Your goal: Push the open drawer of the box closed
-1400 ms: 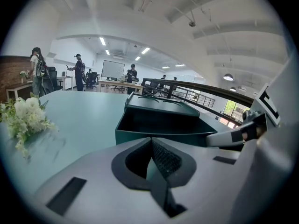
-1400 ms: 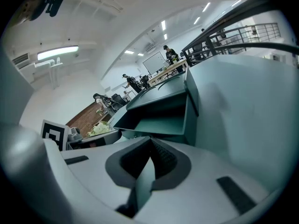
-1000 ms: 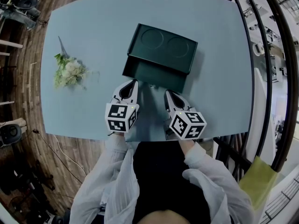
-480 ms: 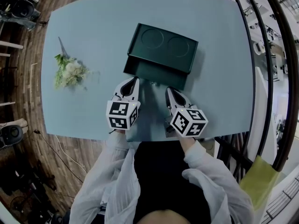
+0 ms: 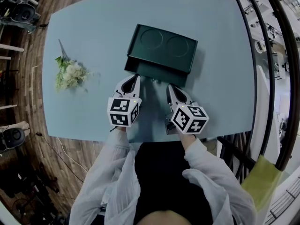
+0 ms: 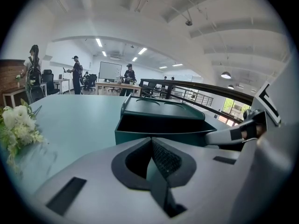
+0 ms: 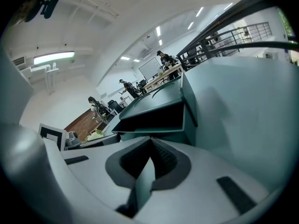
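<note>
A dark green box (image 5: 163, 47) sits mid-table, its drawer (image 5: 157, 75) pulled out a short way toward me. My left gripper (image 5: 136, 78) is shut and empty, its tip at the drawer front's left end. My right gripper (image 5: 169, 86) is also shut and empty, its tip at the drawer front's right part. In the left gripper view the shut jaws (image 6: 151, 140) point straight at the drawer's front wall (image 6: 159, 135), with the box top (image 6: 161, 107) behind. The right gripper view has its shut jaws (image 7: 150, 140) just before the drawer (image 7: 154, 121).
A small bunch of white flowers (image 5: 69, 72) lies on the blue-grey table (image 5: 220, 55) to the left, apart from the box. The table's near edge runs just under my hands. Dark railings (image 5: 267, 78) stand to the right. People stand far off in the room.
Both grippers have moved slightly forward, away from me, and the drawer sticks out less from the box than a second ago.
</note>
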Demonstrator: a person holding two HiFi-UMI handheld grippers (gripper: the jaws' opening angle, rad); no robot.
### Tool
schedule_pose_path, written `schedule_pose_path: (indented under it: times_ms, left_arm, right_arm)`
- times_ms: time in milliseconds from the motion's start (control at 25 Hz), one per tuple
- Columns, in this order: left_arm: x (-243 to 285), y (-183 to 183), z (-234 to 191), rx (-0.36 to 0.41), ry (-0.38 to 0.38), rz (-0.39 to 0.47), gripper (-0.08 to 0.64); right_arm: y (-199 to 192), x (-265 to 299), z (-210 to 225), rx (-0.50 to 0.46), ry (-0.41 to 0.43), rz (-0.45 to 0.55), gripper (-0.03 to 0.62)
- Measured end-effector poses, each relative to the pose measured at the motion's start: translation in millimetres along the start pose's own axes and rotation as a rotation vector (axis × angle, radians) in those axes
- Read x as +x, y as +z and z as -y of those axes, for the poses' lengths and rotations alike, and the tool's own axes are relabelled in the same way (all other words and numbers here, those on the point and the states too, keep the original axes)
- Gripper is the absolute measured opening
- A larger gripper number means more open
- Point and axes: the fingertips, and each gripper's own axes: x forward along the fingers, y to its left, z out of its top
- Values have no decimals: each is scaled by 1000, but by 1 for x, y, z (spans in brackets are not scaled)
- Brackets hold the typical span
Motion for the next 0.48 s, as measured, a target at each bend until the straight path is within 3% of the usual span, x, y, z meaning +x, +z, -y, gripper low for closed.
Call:
schedule_pose_path:
  times_ms: [480]
  left_arm:
    - [11, 8, -1, 3, -2, 8, 17]
  right_arm:
    - [11, 6, 4, 23, -19, 30, 7]
